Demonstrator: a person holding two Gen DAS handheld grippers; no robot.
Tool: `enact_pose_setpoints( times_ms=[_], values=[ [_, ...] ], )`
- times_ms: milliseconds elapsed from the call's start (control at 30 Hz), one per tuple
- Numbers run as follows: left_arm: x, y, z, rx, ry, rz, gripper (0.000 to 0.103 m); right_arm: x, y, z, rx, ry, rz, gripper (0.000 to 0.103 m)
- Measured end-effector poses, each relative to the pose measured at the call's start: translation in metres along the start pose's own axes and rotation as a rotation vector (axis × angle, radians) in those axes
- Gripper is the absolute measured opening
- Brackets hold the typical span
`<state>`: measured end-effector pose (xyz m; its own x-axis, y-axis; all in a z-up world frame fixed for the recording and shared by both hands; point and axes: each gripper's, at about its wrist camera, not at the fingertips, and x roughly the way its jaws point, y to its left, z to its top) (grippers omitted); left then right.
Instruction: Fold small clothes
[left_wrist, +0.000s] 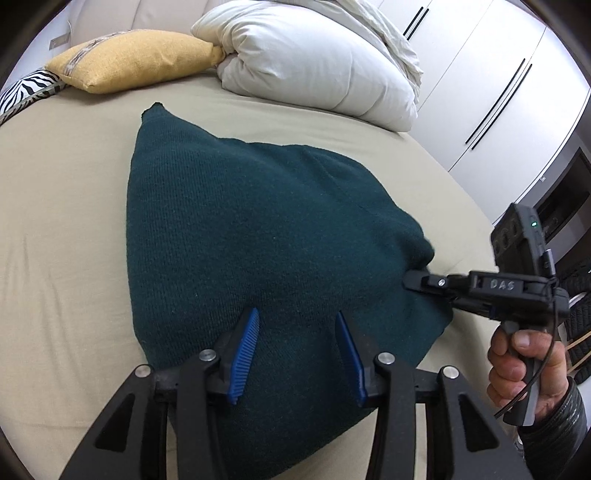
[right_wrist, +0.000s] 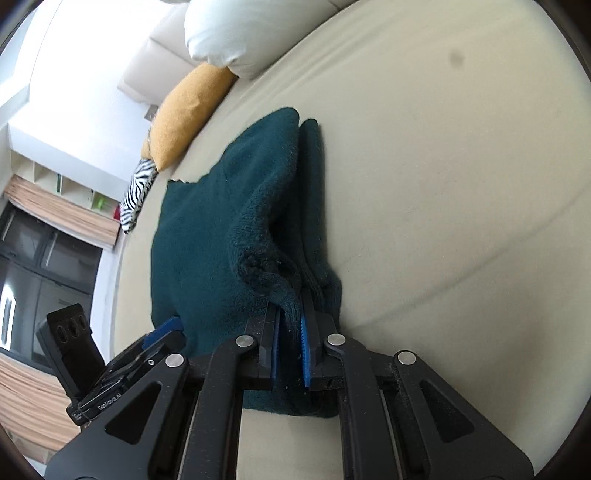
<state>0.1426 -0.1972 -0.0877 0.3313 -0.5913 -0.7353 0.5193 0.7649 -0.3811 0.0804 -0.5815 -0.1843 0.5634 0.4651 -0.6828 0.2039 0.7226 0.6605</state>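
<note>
The right claw (right_wrist: 290, 343) is clenched on a bunched edge of the dark green sweater (left_wrist: 258, 229), while the left claw (left_wrist: 297, 354) hangs released over its near part, pads apart with nothing between them. The sweater lies mid-bed on the beige sheet (left_wrist: 66, 221), seemingly part-folded, with the fold not yet finished. Its long axis runs near to far, tapering toward the yellow cushion (left_wrist: 136, 59).

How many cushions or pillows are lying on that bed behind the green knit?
3: a yellow cushion at the far edge, a zebra-striped cushion beside it at the left, and a big white pillow on its other side. More may lie out of view.
</note>
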Motion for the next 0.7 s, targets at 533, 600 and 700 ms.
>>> enact_pose_setpoints(
  times_ms=[533,600,700],
  values=[
    [0.011,0.009,0.072,0.03,-0.058,0.099,0.055,0.004,0.0,0.083,0.05,-0.06,0.004,0.052],
    [0.021,0.009,0.077,0.043,-0.058,0.114,0.055,0.023,0.008,0.097,-0.01,-0.047,-0.042,0.047],
    [0.038,0.014,0.076,0.071,-0.038,0.145,0.055,0.045,0.028,0.104,-0.133,-0.029,-0.128,0.022]
  ],
)
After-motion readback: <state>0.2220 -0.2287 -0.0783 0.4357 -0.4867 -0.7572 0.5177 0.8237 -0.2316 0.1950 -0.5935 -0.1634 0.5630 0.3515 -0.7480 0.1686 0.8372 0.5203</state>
